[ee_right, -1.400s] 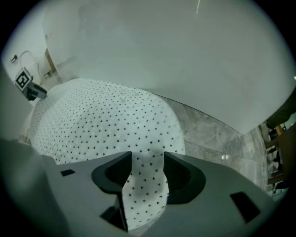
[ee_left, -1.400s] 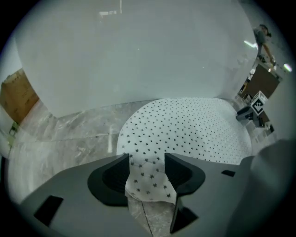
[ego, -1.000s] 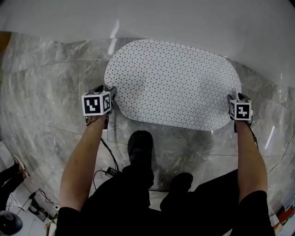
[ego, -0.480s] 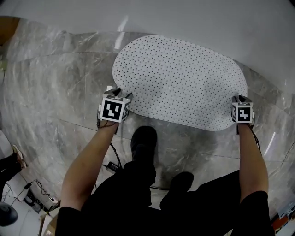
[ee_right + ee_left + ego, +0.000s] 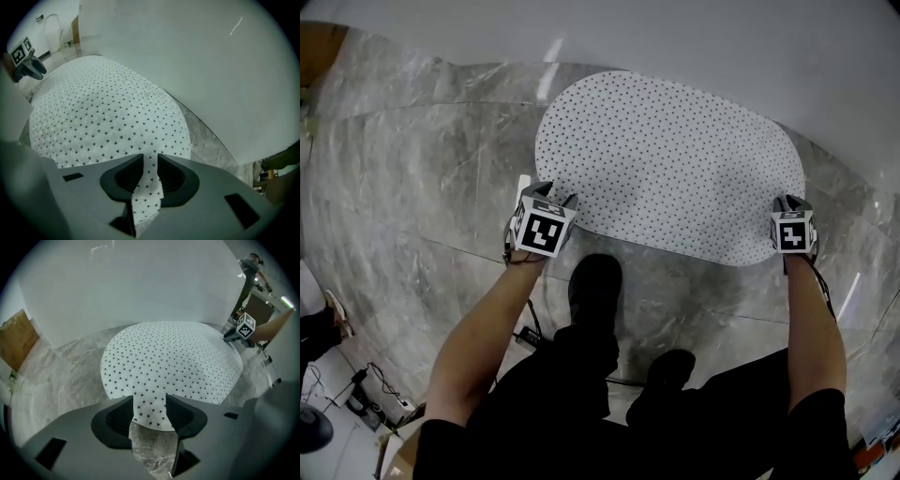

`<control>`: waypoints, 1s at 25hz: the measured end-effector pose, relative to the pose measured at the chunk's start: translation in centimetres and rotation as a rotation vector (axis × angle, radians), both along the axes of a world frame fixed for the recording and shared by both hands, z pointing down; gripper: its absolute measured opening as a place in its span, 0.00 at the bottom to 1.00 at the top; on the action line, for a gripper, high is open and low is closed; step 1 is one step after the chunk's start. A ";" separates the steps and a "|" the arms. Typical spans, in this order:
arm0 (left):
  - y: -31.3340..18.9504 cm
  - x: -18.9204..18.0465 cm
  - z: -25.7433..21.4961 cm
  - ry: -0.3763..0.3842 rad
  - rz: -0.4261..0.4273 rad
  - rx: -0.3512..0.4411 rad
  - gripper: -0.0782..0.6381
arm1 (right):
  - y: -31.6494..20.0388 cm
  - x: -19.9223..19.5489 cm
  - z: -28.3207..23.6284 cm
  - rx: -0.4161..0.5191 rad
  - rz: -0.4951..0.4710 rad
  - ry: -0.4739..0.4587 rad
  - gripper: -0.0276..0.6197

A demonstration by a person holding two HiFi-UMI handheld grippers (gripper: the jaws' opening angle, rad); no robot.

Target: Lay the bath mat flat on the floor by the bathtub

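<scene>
We judge the task to be at its last touch: the bath mat (image 5: 670, 164) already lies spread on the marble floor (image 5: 422, 187) in the upper middle of the head view, its far long edge running close along the white wall of the bathtub (image 5: 694, 37). No fold or raised corner shows from above. What seems to be in hand is a final straightening, with each claw at one end of the mat. The left claw (image 5: 150, 411) points steeply down at the mat's lower left edge. Its jaws have just been easing a little closer, yet they stand wide apart. The rim of the mat shows in the gap between them, with bare floor on the near side, and we see neither pad pressing on it. The right claw (image 5: 150, 176) sits at the mat's right end, at the right of the head view. Its jaws have just been closing and are now nearly together, with a narrow strip of the starred mat between them, which looks to us pinched. The next move, as we read it, calls for the left claw to close on its edge too. Both could then draw the mat taut and square to the tub, and let go without dragging it askew or lifting a ridge.
</scene>
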State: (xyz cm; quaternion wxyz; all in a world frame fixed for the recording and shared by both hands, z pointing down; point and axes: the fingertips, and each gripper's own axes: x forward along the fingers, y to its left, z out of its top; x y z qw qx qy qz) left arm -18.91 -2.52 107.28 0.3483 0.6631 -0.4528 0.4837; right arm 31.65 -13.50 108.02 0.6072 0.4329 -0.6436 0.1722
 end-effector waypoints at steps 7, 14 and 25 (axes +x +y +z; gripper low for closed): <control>-0.4 1.4 1.6 0.057 0.019 -0.055 0.33 | 1.2 -5.7 -0.8 -0.003 -0.148 -0.138 0.14; -1.4 2.5 2.6 0.027 0.139 -0.067 0.34 | 4.1 -9.3 0.5 -0.095 -0.230 -0.197 0.07; -1.1 3.0 2.7 0.012 0.231 -0.133 0.35 | 4.3 -9.1 0.5 -0.160 -0.246 -0.171 0.07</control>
